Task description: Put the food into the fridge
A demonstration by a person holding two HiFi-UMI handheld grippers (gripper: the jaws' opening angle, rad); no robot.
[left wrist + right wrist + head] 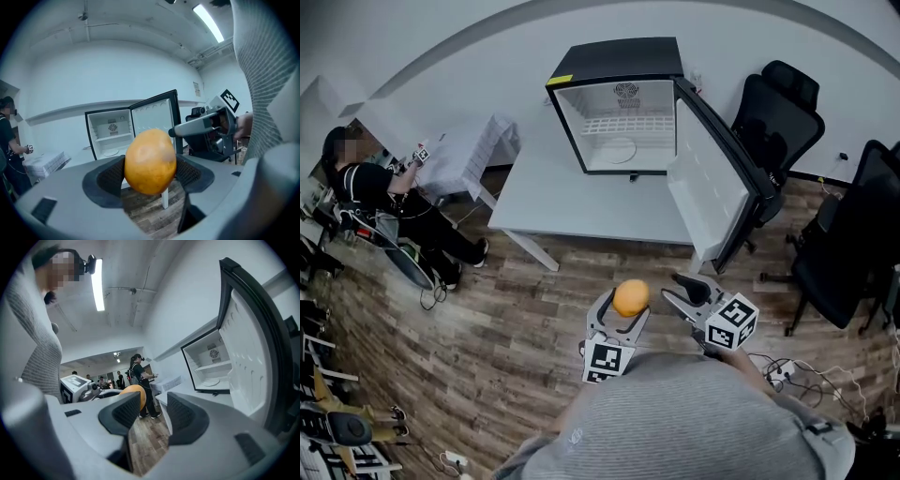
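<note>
My left gripper (624, 314) has its jaws clamped on the orange fruit (150, 161), out over the floor and well short of the table (572, 202). My right gripper (152, 413) has its jaws apart, with nothing in them. I'd keep the squeeze steady and enter the open fridge (619, 64) squarely, clearing its lower lip. The fridge door (712, 178) juts out on the right, and open floor lies ahead.
</note>
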